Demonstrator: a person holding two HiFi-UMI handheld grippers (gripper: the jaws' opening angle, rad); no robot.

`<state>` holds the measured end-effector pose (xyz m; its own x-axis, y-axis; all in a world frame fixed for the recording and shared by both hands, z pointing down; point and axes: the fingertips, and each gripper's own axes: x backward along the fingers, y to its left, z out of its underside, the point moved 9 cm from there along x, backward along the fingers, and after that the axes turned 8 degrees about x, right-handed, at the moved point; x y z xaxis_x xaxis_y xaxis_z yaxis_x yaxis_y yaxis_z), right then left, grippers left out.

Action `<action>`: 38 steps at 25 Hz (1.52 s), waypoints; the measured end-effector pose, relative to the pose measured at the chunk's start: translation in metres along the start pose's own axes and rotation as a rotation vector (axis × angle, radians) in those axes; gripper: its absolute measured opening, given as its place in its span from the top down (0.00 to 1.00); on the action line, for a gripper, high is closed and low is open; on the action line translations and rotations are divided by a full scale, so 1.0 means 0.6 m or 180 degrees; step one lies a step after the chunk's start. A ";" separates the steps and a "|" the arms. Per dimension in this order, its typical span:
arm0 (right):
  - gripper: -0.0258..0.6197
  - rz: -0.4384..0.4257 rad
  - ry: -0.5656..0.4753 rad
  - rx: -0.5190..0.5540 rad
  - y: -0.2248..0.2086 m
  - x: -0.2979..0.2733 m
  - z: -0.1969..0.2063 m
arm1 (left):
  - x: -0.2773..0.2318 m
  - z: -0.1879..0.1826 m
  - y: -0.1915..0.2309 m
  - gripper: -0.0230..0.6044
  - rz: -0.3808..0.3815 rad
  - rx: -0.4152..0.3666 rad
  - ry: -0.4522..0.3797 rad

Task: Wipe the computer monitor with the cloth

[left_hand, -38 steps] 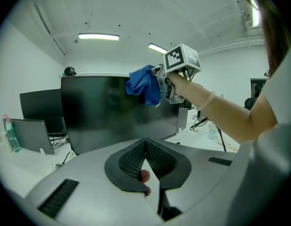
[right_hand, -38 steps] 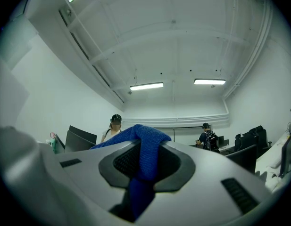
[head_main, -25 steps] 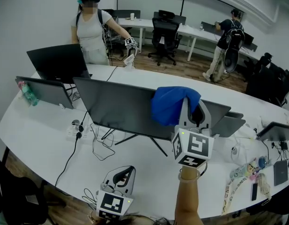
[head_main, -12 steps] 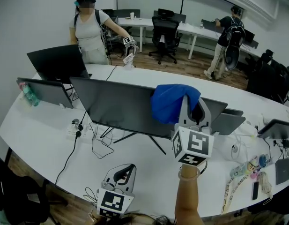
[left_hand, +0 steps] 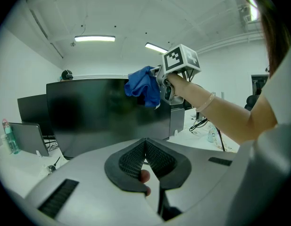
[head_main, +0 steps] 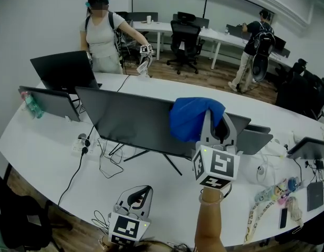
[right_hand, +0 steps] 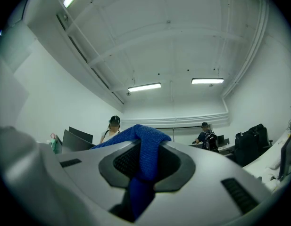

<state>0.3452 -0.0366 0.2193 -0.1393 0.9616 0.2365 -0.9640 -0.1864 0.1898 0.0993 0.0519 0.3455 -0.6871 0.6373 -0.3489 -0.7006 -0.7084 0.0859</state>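
Our left gripper (head_main: 139, 194) hangs low at the near edge of the table, its jaws pressed together on nothing. Further right, the right gripper (head_main: 213, 114) pinches the blue cloth (head_main: 189, 117) at the top edge of the computer monitor (head_main: 130, 122), toward its right end. We judge the wipe goes well if we lay the cloth flat on the screen and draw long, light passes, so the monitor does not tip. The only container we find is a bottle (head_main: 29, 105) at the table's far left, and we cannot tell what is in it.
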 end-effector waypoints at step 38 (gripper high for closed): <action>0.86 0.0148 -0.0009 0.0099 -0.135 0.049 0.025 | -0.062 0.001 -0.121 0.95 0.0163 -0.0080 0.0015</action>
<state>0.4226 0.0035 0.2253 -0.1831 0.9512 0.2483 -0.9490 -0.2369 0.2079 0.1757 0.0799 0.3526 -0.7210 0.5987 -0.3489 -0.6595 -0.7474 0.0805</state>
